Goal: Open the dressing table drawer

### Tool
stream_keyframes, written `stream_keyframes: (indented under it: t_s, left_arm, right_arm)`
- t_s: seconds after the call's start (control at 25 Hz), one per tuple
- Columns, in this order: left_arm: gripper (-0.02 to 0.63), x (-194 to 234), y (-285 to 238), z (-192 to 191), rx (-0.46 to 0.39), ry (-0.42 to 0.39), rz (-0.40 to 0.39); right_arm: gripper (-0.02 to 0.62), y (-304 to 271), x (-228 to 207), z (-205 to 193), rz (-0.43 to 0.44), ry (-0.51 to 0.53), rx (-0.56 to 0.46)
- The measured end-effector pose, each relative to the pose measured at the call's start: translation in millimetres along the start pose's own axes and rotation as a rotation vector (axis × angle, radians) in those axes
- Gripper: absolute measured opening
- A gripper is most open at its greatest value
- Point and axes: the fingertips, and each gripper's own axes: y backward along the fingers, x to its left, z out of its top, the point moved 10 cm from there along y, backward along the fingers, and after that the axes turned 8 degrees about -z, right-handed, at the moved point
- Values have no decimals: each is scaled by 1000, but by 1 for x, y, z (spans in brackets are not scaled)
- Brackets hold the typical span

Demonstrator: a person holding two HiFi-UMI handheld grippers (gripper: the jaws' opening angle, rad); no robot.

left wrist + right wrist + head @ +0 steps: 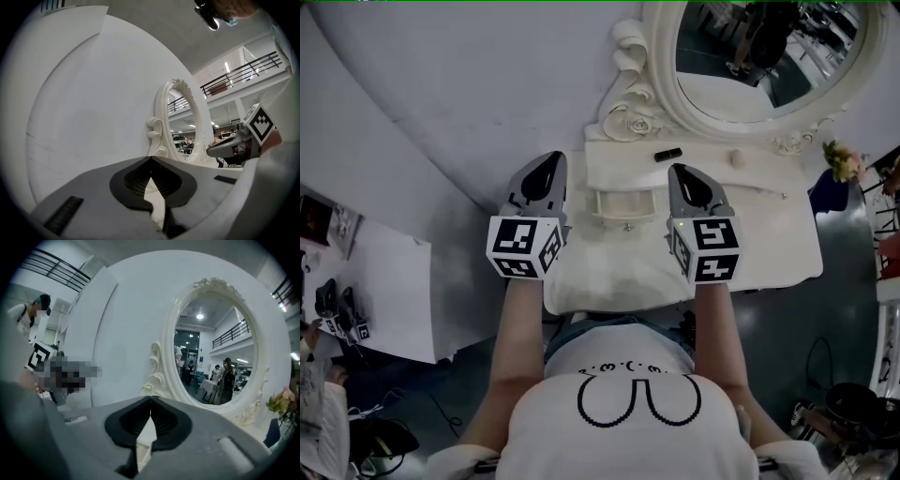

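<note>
The white dressing table [769, 253] stands against a white wall under an oval mirror [769, 47]. Its small drawer [623, 204] with a round knob [627, 226] lies between my two grippers, and its inside shows from above. Left of the drawer my left gripper [549, 163] hovers above the table; its jaws [151, 159] meet at the tips with nothing between them. To the drawer's right my right gripper [680, 172] is held at about the same height, jaws [151, 399] likewise shut and empty. Neither gripper touches the drawer or knob.
A small black object [667, 154] and a pale knob-like item [734, 157] lie on the tabletop's back part. Flowers in a blue vase [836, 169] stand at the table's right end. Carved scrolls [630, 112] flank the mirror. White boards and cables lie on the floor at left.
</note>
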Motion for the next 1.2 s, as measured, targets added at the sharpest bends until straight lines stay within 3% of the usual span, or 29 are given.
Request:
stream_keyframes:
  t_s: [0.2, 0.4, 0.68, 1.2]
  left_arm:
    - [-2, -2, -4, 21, -48, -45, -8]
    - [-2, -6, -6, 41, -94, -92, -18]
    - [-2, -12, -5, 58, -137, -127, -24]
    - [-2, -13, -1, 64, -141, -143, -24]
  right_arm:
    - [-2, 14, -12, 25, 1, -44, -157]
    - [-3, 31, -15, 50, 17, -24, -334]
    - [-3, 40, -16, 62, 9, -11, -367]
    - [-3, 46, -19, 64, -14, 8, -371]
